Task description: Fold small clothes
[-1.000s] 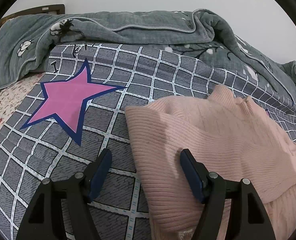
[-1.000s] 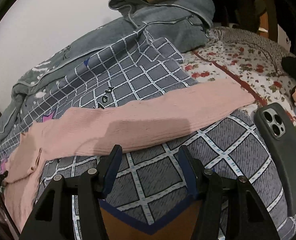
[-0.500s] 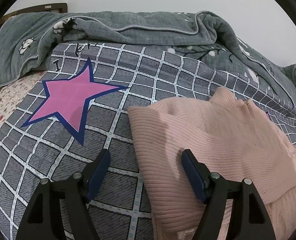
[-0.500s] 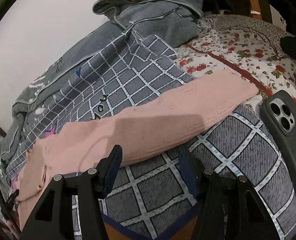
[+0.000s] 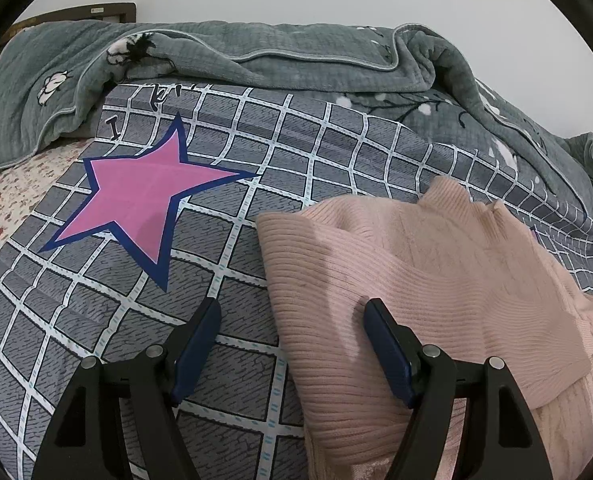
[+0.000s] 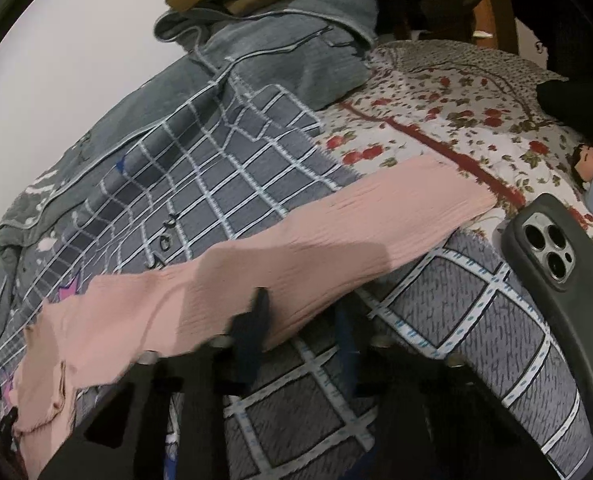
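1. Left wrist view: one pink sweater (image 5: 416,280) lies on one grey checked quilt (image 5: 296,152) bearing one pink star (image 5: 144,196). The left gripper (image 5: 292,316) stands wide, gripping nothing; its right finger is over the sweater's edge, its left over bare quilt. One grey blanket (image 5: 256,52) is bunched behind.

2. Right wrist view: one sweater sleeve (image 6: 296,256) stretches across the quilt. The right gripper (image 6: 300,320), blurred, is closing its jaws at the sleeve's near edge. One phone (image 6: 556,256) lies right, on one flowered sheet (image 6: 456,92).
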